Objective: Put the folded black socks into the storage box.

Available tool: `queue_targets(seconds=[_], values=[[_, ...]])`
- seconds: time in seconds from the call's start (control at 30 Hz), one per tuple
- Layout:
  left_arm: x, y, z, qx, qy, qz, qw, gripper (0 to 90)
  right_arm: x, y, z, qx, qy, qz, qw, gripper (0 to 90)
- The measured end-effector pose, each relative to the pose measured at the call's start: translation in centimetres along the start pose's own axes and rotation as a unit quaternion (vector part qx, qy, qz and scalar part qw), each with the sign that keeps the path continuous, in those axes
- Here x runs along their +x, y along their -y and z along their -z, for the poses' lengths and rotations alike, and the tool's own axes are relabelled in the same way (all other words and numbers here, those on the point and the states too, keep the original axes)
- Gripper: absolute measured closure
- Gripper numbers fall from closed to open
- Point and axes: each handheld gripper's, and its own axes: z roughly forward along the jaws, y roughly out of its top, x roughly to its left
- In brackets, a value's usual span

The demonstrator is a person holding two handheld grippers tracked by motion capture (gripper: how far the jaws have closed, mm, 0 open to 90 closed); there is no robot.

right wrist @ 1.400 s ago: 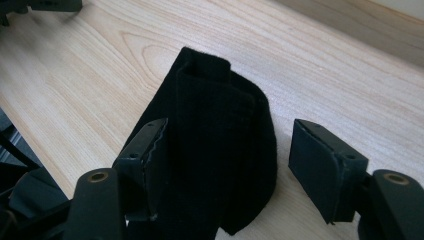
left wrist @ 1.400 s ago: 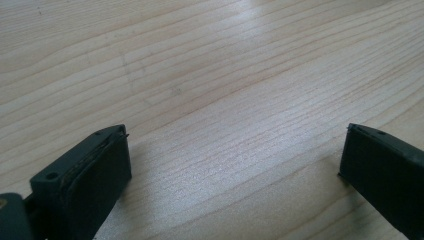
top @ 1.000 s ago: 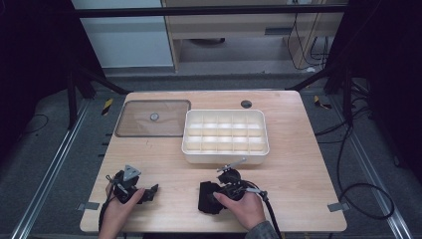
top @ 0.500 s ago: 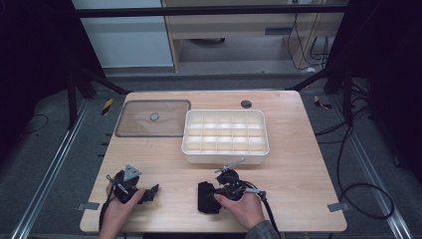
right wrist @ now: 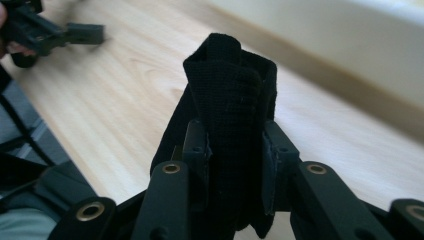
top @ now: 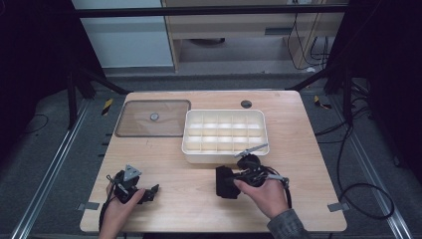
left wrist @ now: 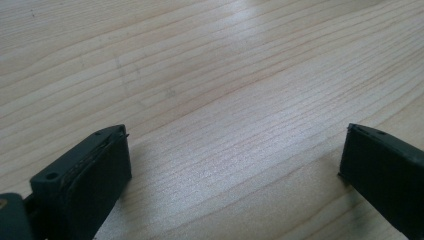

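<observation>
While the right gripper (top: 225, 182) has its fingers (right wrist: 197, 145) pinched on the black fabric piece (right wrist: 227, 100), they have just been closing and the bundle is soft and folded, so the grip looks only partial: cloth bulges above the pads and a loose flap hangs on one side. Risk one: the fold slides out if the hand swings fast, since the pads hold bunched layers, not a firm edge. Risk two: the hanging flap drags on the desk (top: 308, 149) or snags the near wall of the white compartment tray (top: 225, 130), which sits just beyond the gripper; lifting too low would nudge the tray.

The fabric is at the near middle of the desk, just in front of the tray and lifted a little off the wood, I judge. The left gripper (top: 145, 191) sits at the near left, fingers (left wrist: 95, 170) spread wide with bare wood between them, holding nothing.

Room: open desk between the two grippers and to the right of the tray. The clear lid (top: 153, 118) lies flat at the far left, touching or just beside the tray; can't tell which. The near desk edge is close behind both hands, so a dropped cloth could go over it. A small dark round spot (top: 246, 104) at the far edge is well apart.
</observation>
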Motion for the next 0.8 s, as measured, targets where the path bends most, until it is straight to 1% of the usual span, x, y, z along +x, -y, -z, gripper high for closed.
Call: queue_targets(seconds=[0.1,0.2,0.3,0.37,0.4,0.57,0.6,0.7,0.8], values=[[0.0,0.0,0.0,0.000,0.000,0.000,1.0000,0.0,-1.1,-0.4,1.6,0.000,0.019,0.003,0.9998,69.7],[0.0,0.0,0.0,0.000,0.000,-0.001,1.0000,0.0,-2.5,-0.9,3.6,-0.002,0.046,0.002,0.9990,69.6],[0.0,0.0,0.0,0.000,0.000,-0.001,1.0000,0.0,-3.7,-1.4,5.3,-0.008,0.061,-0.007,0.9981,69.6],[0.0,0.0,0.0,0.000,0.002,-0.001,1.0000,0.0,-4.1,-1.7,6.0,-0.010,0.068,-0.006,0.9976,69.5],[0.0,0.0,0.0,0.000,0.002,-0.002,1.0000,0.0,-4.5,-2.2,6.6,-0.011,0.077,-0.004,0.9970,69.5],[0.0,-0.1,-0.1,0.000,0.001,0.000,1.0000,0.0,-5.6,-3.9,8.7,-0.011,0.112,0.004,0.9937,69.5],[0.0,-0.1,-0.1,0.000,0.001,-0.001,1.0000,0.0,-5.7,-4.4,9.3,-0.012,0.121,0.005,0.9925,69.5],[0.0,-0.1,-0.1,0.000,0.000,-0.001,1.0000,0.0,-5.8,-5.4,10.4,-0.011,0.139,0.011,0.9901,69.4],[0.0,-0.1,-0.1,-0.002,-0.001,0.001,1.0000,0.0,-5.8,-6.4,11.1,-0.003,0.157,0.022,0.9874,69.4]])
